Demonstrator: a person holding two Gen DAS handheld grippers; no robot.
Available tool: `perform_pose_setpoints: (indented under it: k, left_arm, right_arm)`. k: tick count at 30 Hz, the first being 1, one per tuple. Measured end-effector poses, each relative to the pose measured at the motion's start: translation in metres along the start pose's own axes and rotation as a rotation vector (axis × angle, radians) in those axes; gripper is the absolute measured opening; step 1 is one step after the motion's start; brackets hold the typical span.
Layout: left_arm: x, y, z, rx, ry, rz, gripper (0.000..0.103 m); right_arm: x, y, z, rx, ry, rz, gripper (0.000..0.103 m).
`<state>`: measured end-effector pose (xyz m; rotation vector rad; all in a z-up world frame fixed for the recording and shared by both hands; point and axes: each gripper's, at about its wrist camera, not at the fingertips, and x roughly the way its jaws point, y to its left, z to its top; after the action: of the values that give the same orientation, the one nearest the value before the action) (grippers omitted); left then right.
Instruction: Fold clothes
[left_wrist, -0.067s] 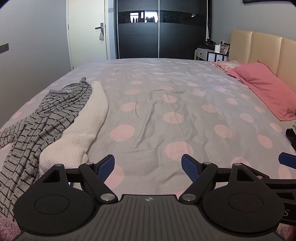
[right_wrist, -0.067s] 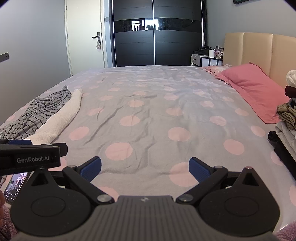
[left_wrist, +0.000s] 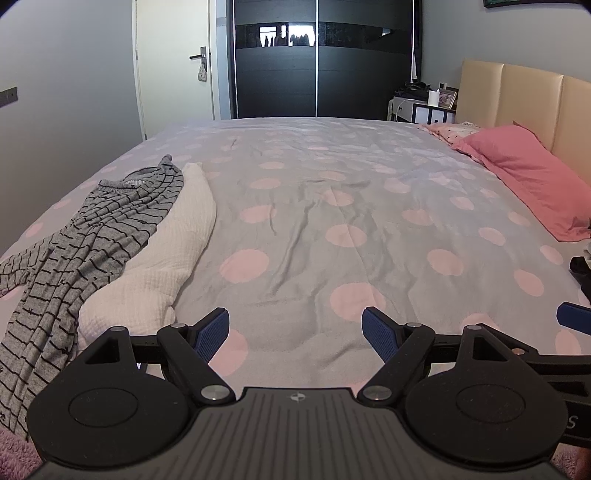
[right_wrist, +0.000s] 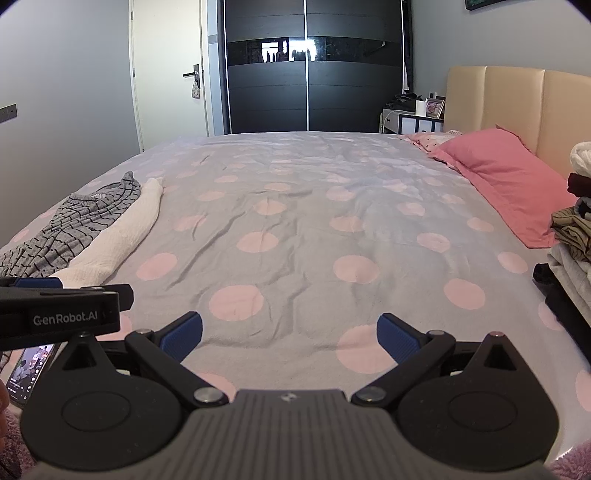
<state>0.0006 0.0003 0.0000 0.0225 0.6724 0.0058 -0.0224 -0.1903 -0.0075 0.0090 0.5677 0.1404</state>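
Two handheld grippers hang side by side over the near edge of a wide bed, both aimed along its length toward a dark sliding wardrobe (left_wrist: 317, 59).

The left gripper (left_wrist: 295, 334) has its blue-padded fingers (left_wrist: 212, 332) spread wide apart, with nothing between them and only bedcover beneath. The right gripper (right_wrist: 290, 336) is likewise fully spread and empty, its blue pads (right_wrist: 399, 338) clear of any cloth.

The bedcover (right_wrist: 295, 206) is grey with large pale pink dots, lightly creased.

The clothes to fold lie at the left side of the bed. A grey striped garment (left_wrist: 85, 240) is spread loosely near the left edge, and a cream waffle-textured garment (left_wrist: 166, 251) lies in a long roll just beside it, touching it, on the side nearer the middle. The cream garment's near end sits just left of and ahead of the left gripper's left finger, not touching it. Both garments are well apart from the right gripper.

At the far right lies a pink pillow (right_wrist: 495, 177) against a beige headboard (right_wrist: 517, 99). A stack of folded clothes (right_wrist: 572, 229) stands at the right edge. A lit phone (right_wrist: 29, 369) lies at lower left in the right view.
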Motion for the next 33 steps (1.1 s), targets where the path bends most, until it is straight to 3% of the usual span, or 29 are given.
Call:
perform_pose_setpoints:
  k: [6,8,15,33]
  left_arm:
    - [0.002,0.004,0.005,-0.036,0.001,-0.003,0.078]
    - [0.002,0.003,0.004,-0.036,-0.003,-0.007,0.077]
    - [-0.004,0.005,0.003,-0.048,-0.019,-0.043,0.077]
    - [-0.007,0.007,0.003,-0.070,-0.022,-0.018,0.077]
  right_arm:
    - [0.006,0.000,0.001,0.030,0.012,0.043,0.100]
    - [-0.004,0.002,-0.003,0.013,-0.023,0.037,0.100]
    - [-0.003,0.017,0.000,-0.020,-0.024,-0.001,0.102]
    - [-0.009,0.006,0.003,0.001,-0.072,-0.014,0.102]
